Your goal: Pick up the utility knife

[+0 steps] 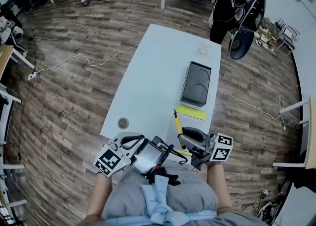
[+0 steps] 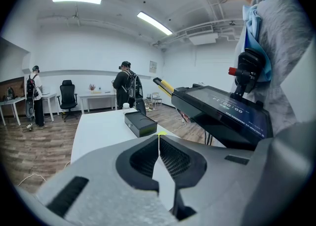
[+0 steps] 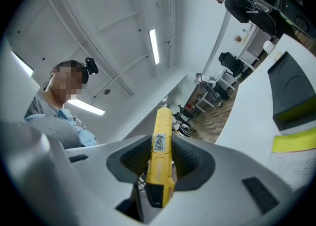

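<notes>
The yellow utility knife [image 1: 177, 121] is held over the near edge of the white table [image 1: 153, 86], clamped in my right gripper [image 1: 186, 137]. In the right gripper view the knife [image 3: 161, 126] stands up between the ribbed pads, and the right gripper [image 3: 160, 145] is shut on its body, tilted up toward the ceiling. My left gripper [image 1: 129, 141] hangs close to my body at the table's near left corner. In its own view the left gripper [image 2: 158, 140] has its jaws closed together with nothing in them.
A black box [image 1: 196, 82] lies at the table's right side, with a yellow sheet [image 1: 191, 112] just in front of it. A small round object [image 1: 123, 122] and a white cup [image 1: 203, 48] also sit on the table. A screen device [image 1: 148, 157] hangs at my chest. A person [image 1: 237, 0] stands beyond the far end.
</notes>
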A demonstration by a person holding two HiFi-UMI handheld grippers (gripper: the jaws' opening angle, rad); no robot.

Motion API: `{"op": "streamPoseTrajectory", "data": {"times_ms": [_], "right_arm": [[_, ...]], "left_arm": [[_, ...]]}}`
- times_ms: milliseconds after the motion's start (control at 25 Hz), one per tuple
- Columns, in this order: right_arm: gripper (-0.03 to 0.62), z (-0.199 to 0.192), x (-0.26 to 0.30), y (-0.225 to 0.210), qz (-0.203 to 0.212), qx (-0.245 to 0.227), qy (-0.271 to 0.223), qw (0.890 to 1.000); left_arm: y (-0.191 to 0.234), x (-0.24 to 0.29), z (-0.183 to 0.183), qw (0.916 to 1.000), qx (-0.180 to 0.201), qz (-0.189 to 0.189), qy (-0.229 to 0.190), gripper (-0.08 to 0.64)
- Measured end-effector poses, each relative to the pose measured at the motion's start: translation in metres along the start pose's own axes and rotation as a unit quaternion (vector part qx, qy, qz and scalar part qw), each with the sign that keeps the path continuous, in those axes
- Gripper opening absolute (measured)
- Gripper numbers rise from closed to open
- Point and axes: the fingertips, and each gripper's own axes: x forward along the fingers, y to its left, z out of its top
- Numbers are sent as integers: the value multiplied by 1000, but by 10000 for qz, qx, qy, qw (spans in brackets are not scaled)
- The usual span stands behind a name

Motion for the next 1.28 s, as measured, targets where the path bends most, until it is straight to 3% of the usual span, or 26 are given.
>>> {"op": "streamPoseTrajectory", "data": {"times_ms": [1280], "right_arm": [[121, 6, -23, 5, 1, -32, -337, 9994]], "left_arm": [[-10, 14, 2, 9997, 57, -224, 88, 20]]}}
